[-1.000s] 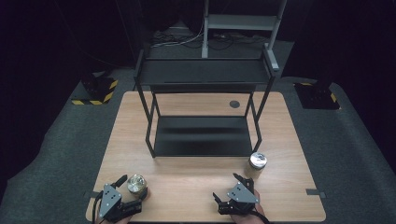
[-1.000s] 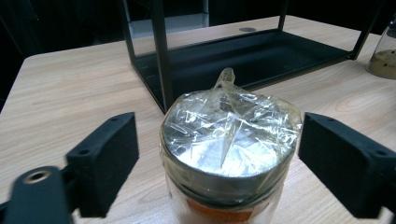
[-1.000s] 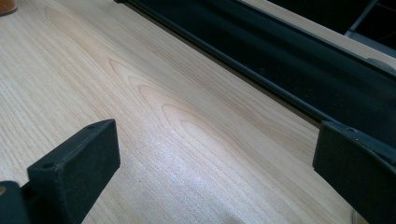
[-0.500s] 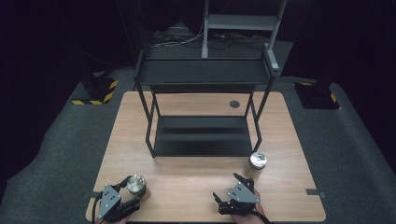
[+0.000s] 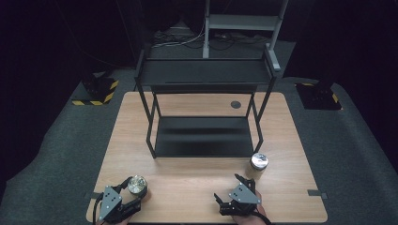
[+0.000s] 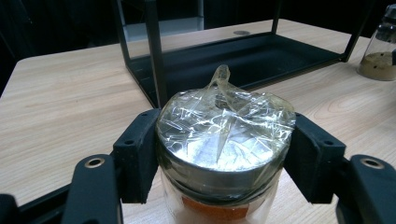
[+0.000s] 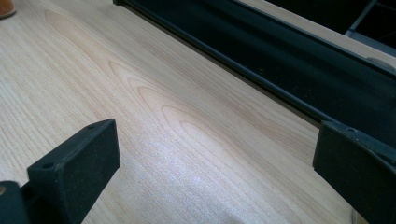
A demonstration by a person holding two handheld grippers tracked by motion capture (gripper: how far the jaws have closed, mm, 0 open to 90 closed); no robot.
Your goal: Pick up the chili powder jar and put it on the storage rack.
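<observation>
Item: jar with foil-and-film-covered lid (image 6: 224, 135), orange powder inside; location, lower left of the high view (image 5: 137, 184), standing on the wooden table (image 5: 187, 187) just short of the black two-tier rack (image 5: 202, 140). Holder: left gripper (image 5: 129, 194), jaws just closed on the jar; in the left gripper view both black pads (image 6: 137, 154) press against the lid's rim from either side, jar upright between them. Second item: jar with brown powder (image 5: 258, 163), right of centre in the high view, beside the rack's front right leg; seen again at the upper right of the left gripper view (image 6: 379, 51). Right gripper (image 5: 234, 199): lower centre-right of the high view, jaws wide apart over bare tabletop, nothing between them. Step in hand, as judged: the grasp on the orange-powder jar is made, the lift not yet begun. Next move, as judged: a straight lift keeping the jar upright, since the hold is high on the lid, then a carry up-frame toward the rack, clearing its front bar.
</observation>
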